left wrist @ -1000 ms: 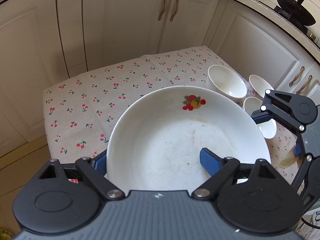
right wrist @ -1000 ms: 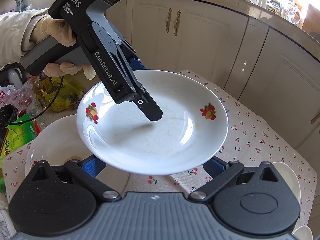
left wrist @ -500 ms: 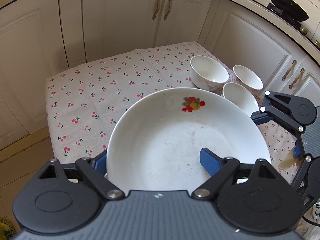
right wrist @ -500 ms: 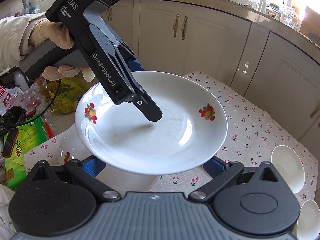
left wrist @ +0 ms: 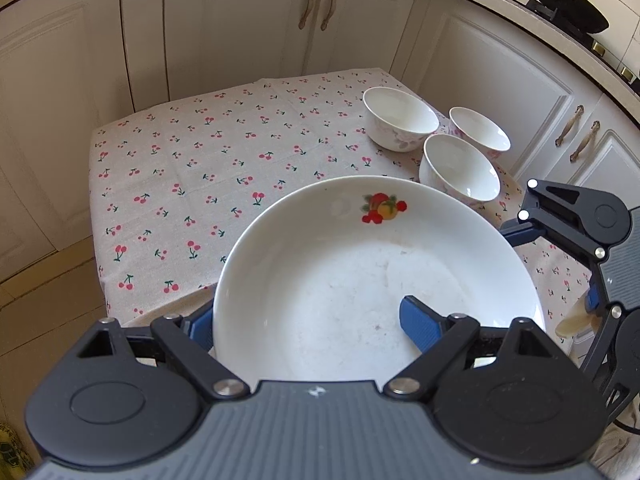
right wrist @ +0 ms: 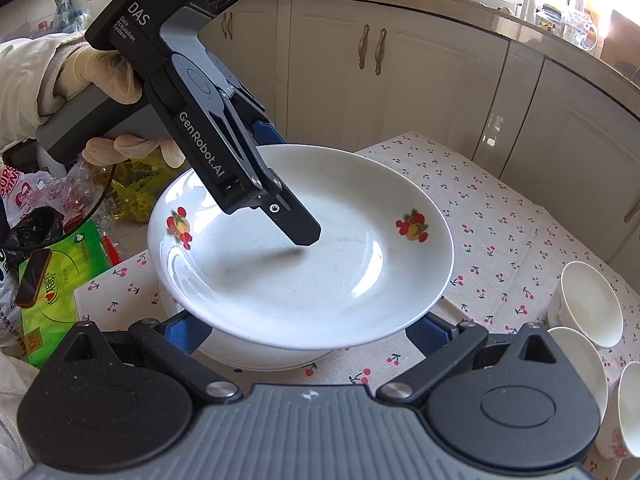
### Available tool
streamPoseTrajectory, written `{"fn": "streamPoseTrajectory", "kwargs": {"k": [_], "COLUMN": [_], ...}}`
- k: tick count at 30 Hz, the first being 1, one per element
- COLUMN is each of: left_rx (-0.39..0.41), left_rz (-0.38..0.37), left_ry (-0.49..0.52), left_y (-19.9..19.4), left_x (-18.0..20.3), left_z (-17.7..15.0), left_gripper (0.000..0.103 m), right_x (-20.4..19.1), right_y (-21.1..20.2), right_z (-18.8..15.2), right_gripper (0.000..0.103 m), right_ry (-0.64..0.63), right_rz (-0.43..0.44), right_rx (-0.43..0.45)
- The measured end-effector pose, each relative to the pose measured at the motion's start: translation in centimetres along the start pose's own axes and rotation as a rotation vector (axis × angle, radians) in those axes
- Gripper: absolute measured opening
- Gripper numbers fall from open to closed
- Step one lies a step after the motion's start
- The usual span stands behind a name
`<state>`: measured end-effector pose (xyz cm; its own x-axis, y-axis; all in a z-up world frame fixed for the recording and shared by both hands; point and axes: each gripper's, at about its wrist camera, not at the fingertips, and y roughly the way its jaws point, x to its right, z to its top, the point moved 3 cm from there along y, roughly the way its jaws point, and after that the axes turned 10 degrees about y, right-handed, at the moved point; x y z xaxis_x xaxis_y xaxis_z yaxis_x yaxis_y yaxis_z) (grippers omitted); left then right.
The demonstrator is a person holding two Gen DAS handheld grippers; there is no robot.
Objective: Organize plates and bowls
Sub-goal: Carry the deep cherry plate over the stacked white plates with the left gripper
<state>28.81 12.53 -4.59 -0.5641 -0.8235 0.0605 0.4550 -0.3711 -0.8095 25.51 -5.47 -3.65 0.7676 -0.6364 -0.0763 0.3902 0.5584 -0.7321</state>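
Glossy ceramic plate [right wrist: 300, 280] and bowls [left wrist: 400, 122]; matt printed cloth [left wrist: 192, 168]; matt black plastic tool [right wrist: 224, 152].

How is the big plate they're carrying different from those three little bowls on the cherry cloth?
The plate is wide and shallow; the bowls are small and deep. The plate is held off the table, its rim pinched by the left gripper, while the bowls sit on the tablecloth clustered together. The plate bears bright fruit prints inside; the bowls are plain inside. Both are glossy white and empty.

Three bowls [left wrist: 400, 124] stood clustered near the tabletop's [left wrist: 192, 168] right edge, cabinets [left wrist: 248, 28] behind. The held plate [left wrist: 360, 280] hung above a second plate [right wrist: 256, 354] lying on the tabletop. Bags [right wrist: 52, 264] lay left of it.
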Motion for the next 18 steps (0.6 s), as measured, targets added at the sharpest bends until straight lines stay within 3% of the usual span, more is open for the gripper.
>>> {"fn": "streamPoseTrajectory", "kwargs": {"k": [18], "left_rx": [-0.029], "left_rz": [-0.031], "left_ry": [-0.047], "left_y": [1.6], "left_x": [0.4], "left_z": [-3.4], "left_gripper": [0.090], "right_x": [-1.6], "right_y": [1.6], "right_z": [-2.0], "right_gripper": [0.103], "right_ry": [0.001], "right_rz": [-0.001], "right_rx": [-0.044]}}
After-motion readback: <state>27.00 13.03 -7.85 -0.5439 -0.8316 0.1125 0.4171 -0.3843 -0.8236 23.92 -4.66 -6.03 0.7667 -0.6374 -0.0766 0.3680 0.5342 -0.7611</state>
